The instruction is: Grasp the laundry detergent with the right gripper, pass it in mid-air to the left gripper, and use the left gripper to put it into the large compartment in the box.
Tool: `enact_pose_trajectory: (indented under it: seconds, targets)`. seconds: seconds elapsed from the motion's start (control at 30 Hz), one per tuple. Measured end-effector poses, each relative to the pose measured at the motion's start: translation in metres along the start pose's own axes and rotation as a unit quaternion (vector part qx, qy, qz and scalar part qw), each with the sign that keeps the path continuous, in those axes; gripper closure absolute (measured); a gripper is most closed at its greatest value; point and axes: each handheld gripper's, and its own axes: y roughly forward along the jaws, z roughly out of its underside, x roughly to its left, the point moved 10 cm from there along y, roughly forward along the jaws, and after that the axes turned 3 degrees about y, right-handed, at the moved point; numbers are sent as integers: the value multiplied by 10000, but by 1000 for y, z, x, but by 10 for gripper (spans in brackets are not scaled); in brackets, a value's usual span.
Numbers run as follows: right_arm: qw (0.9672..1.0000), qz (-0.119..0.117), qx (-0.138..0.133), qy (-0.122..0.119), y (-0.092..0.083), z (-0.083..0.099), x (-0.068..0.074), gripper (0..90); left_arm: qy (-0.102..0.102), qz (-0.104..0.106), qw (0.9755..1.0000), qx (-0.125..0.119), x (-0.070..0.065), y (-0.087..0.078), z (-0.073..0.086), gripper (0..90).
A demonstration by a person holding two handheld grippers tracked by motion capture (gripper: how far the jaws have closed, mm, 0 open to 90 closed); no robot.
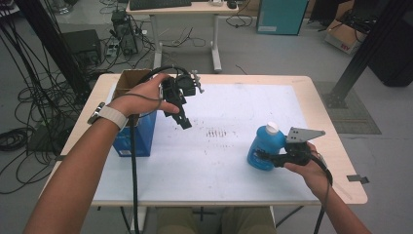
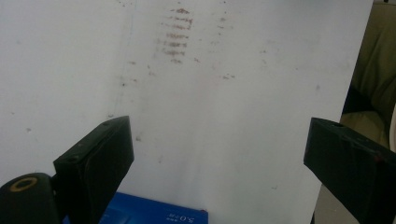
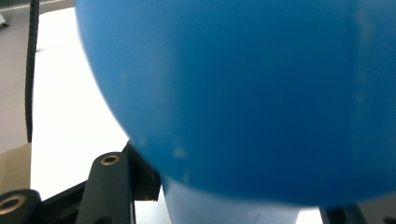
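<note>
High view, landmark: the blue box (image 1: pixel 138 136) stands open-topped at the left edge of the white table (image 1: pixel 224 161).
High view, bottle: the blue bottle (image 1: pixel 264 146) with a white cap stands tilted on the table, well to the right of the blue box.
High view, right gripper: the right gripper (image 1: pixel 260 156) comes at the bottle from the side away from the box, and its jaws are clenched on the bottle's lower body.
High view, left gripper: the left gripper (image 1: pixel 184 122) hangs in the air just right of the box's top, pointing down at the bare table, holding nothing.
Left gripper view, jaws: the two black jaws stand wide apart with nothing between them; a corner of the blue box (image 2: pixel 154 212) shows at the bottom edge, and the stained white table (image 2: pixel 210 93) lies beyond.
Right gripper view, bottle: the blue bottle (image 3: pixel 243 93) sits right against the camera, pressed between the jaws; the box's brown edge (image 3: pixel 14 168) shows far off at the left.
Progress, judged: the grasp on the bottle looks done; lifting it and carrying it toward the box, probably into its open top, appears to be what is left.
</note>
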Motion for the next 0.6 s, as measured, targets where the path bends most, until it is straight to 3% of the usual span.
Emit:
enact_pose_trajectory:
  seconds: [0.2,0.37,0.6]
  targets:
    - [10000,-2,1,-2,0,0,0,422,-70,50,10000,-16,-2,0,0,88]
    - [10000,3,-16,6,0,0,0,421,20,2,10000,17,0,0,0,87]
    - [10000,-5,-16,3,0,0,0,421,-8,35,10000,29,-1,0,0,87]
